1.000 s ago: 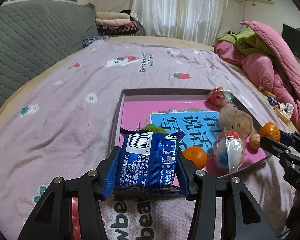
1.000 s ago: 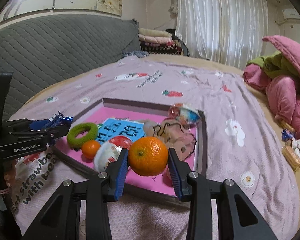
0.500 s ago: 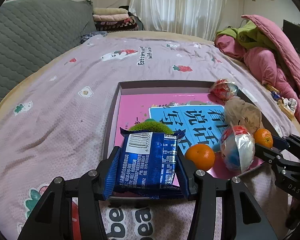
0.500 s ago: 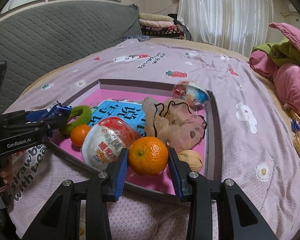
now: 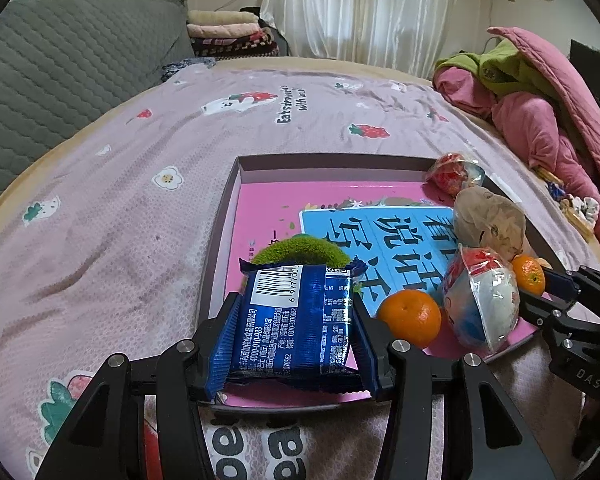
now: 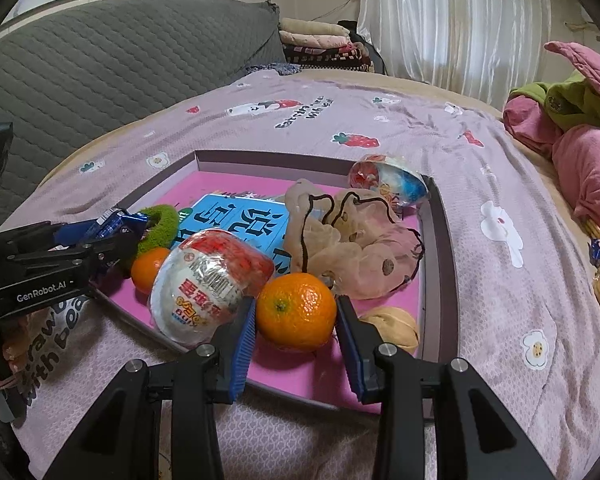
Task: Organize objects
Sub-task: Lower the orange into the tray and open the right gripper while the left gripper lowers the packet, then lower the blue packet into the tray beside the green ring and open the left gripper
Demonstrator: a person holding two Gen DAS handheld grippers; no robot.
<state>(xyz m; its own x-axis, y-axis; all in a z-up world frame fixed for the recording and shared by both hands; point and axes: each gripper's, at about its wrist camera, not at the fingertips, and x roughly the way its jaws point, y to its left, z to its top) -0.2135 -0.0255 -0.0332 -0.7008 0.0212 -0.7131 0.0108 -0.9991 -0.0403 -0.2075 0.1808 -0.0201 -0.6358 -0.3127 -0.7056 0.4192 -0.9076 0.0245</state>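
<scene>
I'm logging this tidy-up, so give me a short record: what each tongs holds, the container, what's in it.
left tongs: shut on blue snack packet
right tongs: shut on orange
container: shallow pink-lined box on bedspread
in box: second orange, green ring, two wrapped eggs, beige fabric, booklet

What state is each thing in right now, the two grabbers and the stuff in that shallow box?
Left gripper: shut on the blue snack packet, over the box's near edge.
Right gripper: shut on a tangerine.
Second tangerine: loose in the box.
Shallow box: open, no lid on it.
Green hair scrunchie: lying in the box.
Wrapped egg-shaped toy: wrapper sealed.
</scene>
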